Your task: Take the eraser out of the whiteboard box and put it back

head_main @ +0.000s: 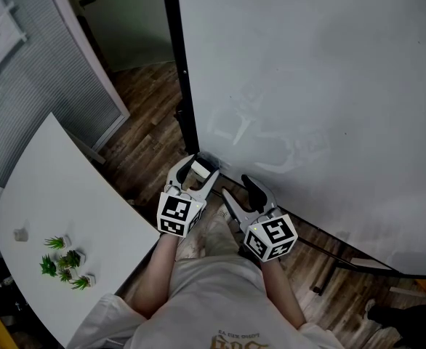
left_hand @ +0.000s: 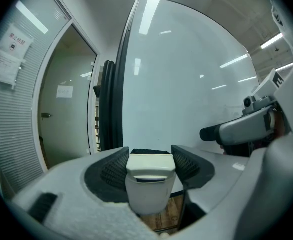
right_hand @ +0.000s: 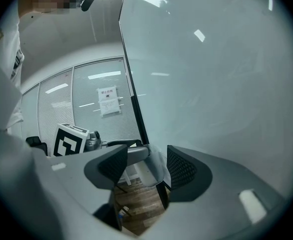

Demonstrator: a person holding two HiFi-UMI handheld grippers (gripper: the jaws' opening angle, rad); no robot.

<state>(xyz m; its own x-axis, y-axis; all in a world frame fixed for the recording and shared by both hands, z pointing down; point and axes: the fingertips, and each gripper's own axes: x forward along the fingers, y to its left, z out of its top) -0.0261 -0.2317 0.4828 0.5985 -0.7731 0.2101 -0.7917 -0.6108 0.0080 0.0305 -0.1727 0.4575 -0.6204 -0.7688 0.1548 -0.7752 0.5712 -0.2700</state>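
A white eraser with a dark felt face sits between the jaws of my left gripper, which is shut on it. In the left gripper view the eraser fills the gap and both ribbed pads press its sides. It is held just in front of the whiteboard's lower left corner. My right gripper hovers beside it to the right, open, with nothing between its fingers. The right gripper view shows only floor in the gap of that gripper. I cannot make out the whiteboard box.
The whiteboard's black post stands left of the grippers. A white table with small green plants is at the left. Wooden floor lies below, with the stand's foot at the right. A glass partition with blinds is at the far left.
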